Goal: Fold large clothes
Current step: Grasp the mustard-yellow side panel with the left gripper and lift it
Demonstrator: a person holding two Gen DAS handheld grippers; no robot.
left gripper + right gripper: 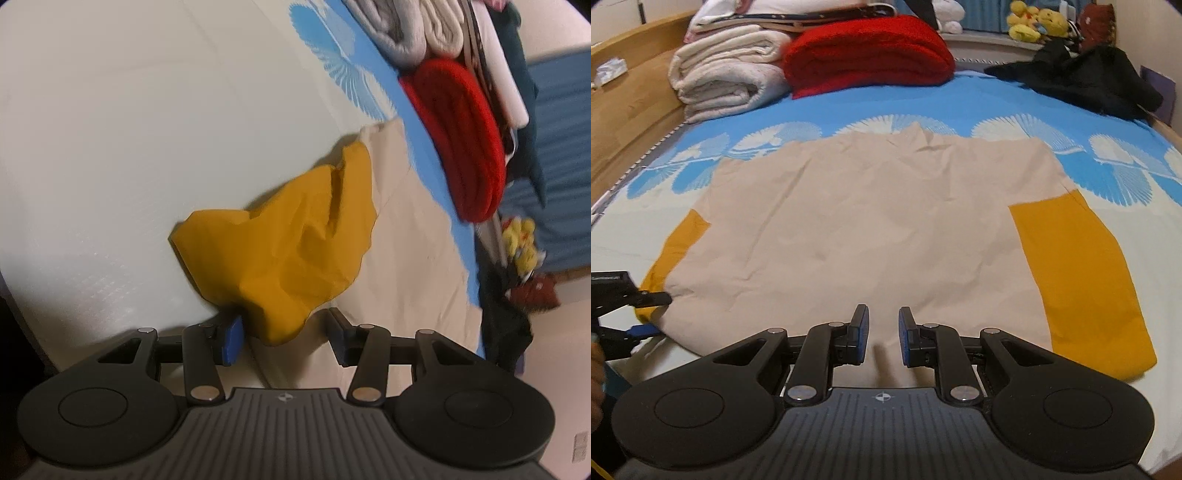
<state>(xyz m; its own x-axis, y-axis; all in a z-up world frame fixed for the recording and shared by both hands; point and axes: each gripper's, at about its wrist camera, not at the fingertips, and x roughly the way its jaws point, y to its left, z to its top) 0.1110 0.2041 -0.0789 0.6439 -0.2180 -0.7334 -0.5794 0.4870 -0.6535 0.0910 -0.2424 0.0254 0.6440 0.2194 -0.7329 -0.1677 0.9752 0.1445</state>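
1. Now, left wrist view: the left gripper (284,339) has its jaws spread wide around the tip of the mustard left sleeve (288,243), which is bunched up beside the beige shirt (406,236). It hasn't clamped; whether a pad touches cloth is hard to tell.

2. Over to the right wrist view: the right gripper (882,336) hovers released, holding nothing, above the shirt's near hem. The shirt lies spread flat on the bed (960,99), right sleeve (1082,273) extended. No fold done yet, I'd say; everything remains.
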